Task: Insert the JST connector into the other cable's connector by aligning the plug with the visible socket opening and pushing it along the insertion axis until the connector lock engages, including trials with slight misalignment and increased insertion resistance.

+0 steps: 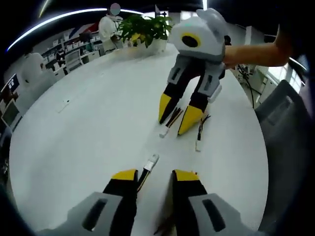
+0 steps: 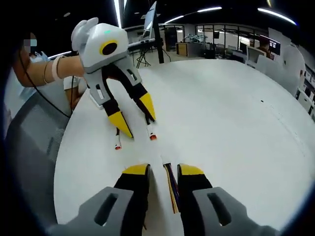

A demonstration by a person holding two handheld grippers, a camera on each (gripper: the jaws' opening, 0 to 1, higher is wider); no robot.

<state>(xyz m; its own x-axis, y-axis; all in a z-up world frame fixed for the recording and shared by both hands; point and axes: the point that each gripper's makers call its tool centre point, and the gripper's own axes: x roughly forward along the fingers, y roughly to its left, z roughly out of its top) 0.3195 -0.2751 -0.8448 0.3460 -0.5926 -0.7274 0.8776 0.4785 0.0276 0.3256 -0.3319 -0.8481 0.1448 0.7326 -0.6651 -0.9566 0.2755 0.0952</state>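
Left gripper view, looking over the white table (image 1: 88,137): left gripper (image 1: 155,176) low down with jaws a little apart, near cable (image 1: 144,176) lying loose in the gap, not pinched, near connector (image 1: 152,161) just past the tips. Across from it, right gripper (image 1: 178,114) with jaws also a little apart, standing over the far cable (image 1: 173,117), far connector (image 1: 164,132) poking out toward the near one, a spare end (image 1: 198,145) lying beside. Two connectors apart, and not quite in one line. Could go wrong in a few ways. Could miss the thin wire when closing, or grab it too far back, so the floppy bit bends and the end points off. Could push in crooked and jam on the edge of the hole. Could push too hard and bend the little pins, or too soft and never get the click. Cannot tell from here which end has the hole, so could also meet the wrong way up.
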